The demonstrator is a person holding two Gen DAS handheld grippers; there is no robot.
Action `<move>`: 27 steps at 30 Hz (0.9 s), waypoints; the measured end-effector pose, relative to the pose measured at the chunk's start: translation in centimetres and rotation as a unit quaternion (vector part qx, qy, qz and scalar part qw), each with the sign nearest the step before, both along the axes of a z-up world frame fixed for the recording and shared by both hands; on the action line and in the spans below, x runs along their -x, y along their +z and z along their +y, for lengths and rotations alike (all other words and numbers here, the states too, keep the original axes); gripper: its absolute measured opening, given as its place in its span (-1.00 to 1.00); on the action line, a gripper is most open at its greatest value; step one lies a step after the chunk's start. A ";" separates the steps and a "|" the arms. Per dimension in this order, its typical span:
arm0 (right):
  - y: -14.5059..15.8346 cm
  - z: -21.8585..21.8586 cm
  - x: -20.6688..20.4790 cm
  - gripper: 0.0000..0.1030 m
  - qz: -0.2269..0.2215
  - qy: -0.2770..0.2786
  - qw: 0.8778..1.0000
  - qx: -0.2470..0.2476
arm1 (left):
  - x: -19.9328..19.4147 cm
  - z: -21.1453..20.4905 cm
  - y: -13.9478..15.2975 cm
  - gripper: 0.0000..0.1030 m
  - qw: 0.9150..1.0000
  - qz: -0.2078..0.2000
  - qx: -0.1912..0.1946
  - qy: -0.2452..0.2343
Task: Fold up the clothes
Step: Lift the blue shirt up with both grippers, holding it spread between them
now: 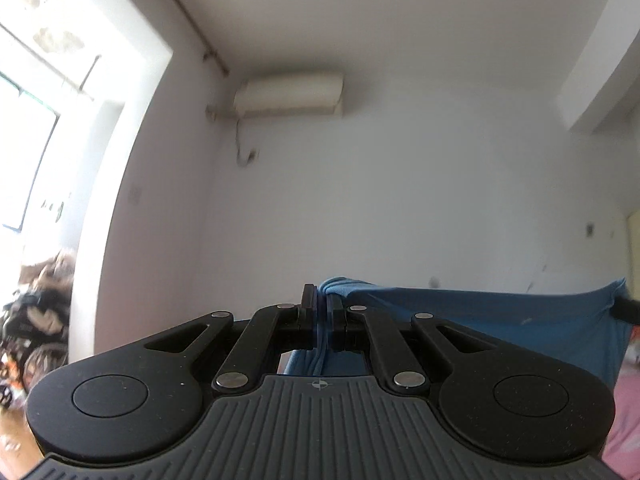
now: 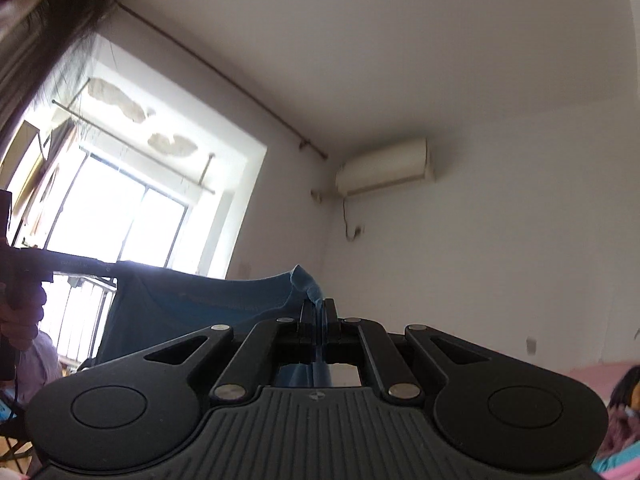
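A: Status? Quick.

B: Both tongs pinching the same blue garment (image 1: 480, 320). Left gripper (image 1: 323, 312) has a bunched bit of its top edge clamped between pressed-together jaws; right gripper (image 2: 318, 316) the same on the other end. Cloth hangs in the air, stretched between them, both pointing slightly upward at the wall.

A: Step?

B: Looks like lift-and-spread before laying it down to fold. To do it well: keep both pinches tight, hold the two ends level, keep the top edge taut so it hangs flat with no twist, then lower evenly onto the pink surface (image 1: 628, 420).

A: Counts?

B: One garment held. Two grippers. One air conditioner (image 1: 289, 94) on the wall, one window (image 2: 120, 208). One hand (image 2: 18, 312) visible on the other tool's handle. More fabric bottom right in the right view, too blurred to count.
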State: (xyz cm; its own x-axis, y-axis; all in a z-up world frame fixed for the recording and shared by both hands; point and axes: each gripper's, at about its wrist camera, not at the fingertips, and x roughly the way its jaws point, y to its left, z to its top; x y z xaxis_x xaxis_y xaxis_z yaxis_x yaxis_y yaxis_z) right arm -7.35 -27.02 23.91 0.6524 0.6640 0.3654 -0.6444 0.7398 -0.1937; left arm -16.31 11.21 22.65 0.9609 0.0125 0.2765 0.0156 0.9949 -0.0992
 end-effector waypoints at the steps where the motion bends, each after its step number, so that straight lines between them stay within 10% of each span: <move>1: 0.4 -0.3 0.6 -0.94 -0.006 0.001 1.000 -0.003 | 0.6 0.0 0.4 -0.94 1.000 -0.014 0.002 -0.004; 16: -1.8 -1.8 2.7 -0.94 0.022 0.007 0.999 -0.026 | 1.6 -0.8 1.5 -0.94 0.998 -0.059 -0.013 -0.030; 27: -10.4 2.3 -13.0 -0.95 0.203 -0.023 0.979 0.008 | -16.3 -0.9 -5.1 -0.94 0.995 0.096 -0.013 -0.019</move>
